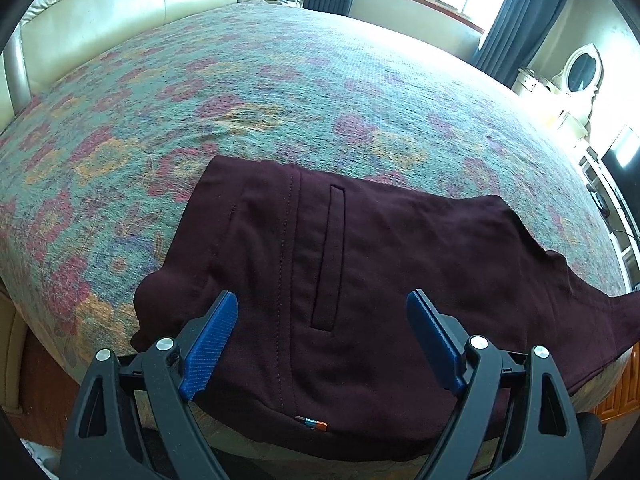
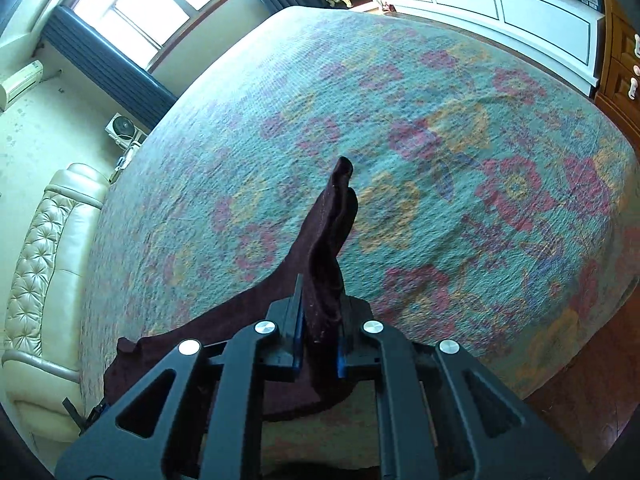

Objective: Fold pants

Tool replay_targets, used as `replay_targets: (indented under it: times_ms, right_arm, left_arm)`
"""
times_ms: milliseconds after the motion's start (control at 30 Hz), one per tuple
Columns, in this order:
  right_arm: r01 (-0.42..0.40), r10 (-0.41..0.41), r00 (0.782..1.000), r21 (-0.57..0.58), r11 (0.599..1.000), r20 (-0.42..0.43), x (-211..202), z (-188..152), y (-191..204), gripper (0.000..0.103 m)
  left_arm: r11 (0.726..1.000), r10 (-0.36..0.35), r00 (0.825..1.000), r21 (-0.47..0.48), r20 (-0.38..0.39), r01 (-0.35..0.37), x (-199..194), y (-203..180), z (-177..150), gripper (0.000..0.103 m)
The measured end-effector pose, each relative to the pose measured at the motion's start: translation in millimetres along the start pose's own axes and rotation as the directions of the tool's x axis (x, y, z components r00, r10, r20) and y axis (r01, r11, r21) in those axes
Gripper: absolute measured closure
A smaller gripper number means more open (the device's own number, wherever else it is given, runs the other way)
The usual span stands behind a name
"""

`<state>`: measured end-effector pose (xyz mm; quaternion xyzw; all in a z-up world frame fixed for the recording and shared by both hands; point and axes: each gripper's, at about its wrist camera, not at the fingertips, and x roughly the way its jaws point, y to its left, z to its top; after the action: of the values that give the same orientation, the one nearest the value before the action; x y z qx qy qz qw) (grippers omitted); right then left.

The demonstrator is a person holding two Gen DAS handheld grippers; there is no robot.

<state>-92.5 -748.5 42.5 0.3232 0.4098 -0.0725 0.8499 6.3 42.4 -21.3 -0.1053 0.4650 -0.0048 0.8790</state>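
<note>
Maroon pants (image 1: 360,280) lie spread on the floral bed (image 1: 200,100); the left gripper (image 1: 322,312) hovers over them, jaws wide apart, while the right gripper (image 2: 320,320) is clamped on a raised fold

The left gripper (image 1: 322,304) and the right gripper (image 2: 320,316) have black plastic arms, round silver screws and ribbed blue pads (image 1: 210,346).

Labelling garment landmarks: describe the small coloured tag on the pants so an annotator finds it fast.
Start at the floral bedspread, then the maroon pants lying on its near edge. Follow the stitched seam down from the welt pocket to the hem: the tag sits there, a tiny blue-and-orange strip, the only bright spot on the fabric.
</note>
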Motion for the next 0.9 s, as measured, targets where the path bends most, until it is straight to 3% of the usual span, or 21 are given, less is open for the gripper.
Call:
replay_targets:
  times_ms: [467, 633, 900]
  right_arm:
    - [-0.144, 0.149, 0.989, -0.186, 0.972, 0.011, -17, -23, 133, 0.092]
    - [-0.175, 0.175, 0.984, -0.245, 0.954, -0.023, 2, -47, 175, 0.092]
    - [-0.169, 0.134, 0.983, -0.329, 0.929, -0.127, 60, -96, 223, 0.092]
  left_arm:
    - [0.999, -0.023, 0.999, 0.032, -0.03, 0.024, -1, -12, -4, 0.018]
    - [0.999, -0.027, 0.999, 0.044, -0.038, 0.028, 1, -16, -5, 0.018]
    - [0.998, -0.033, 0.999, 0.044, -0.036, 0.034, 0, -16, -5, 0.018]
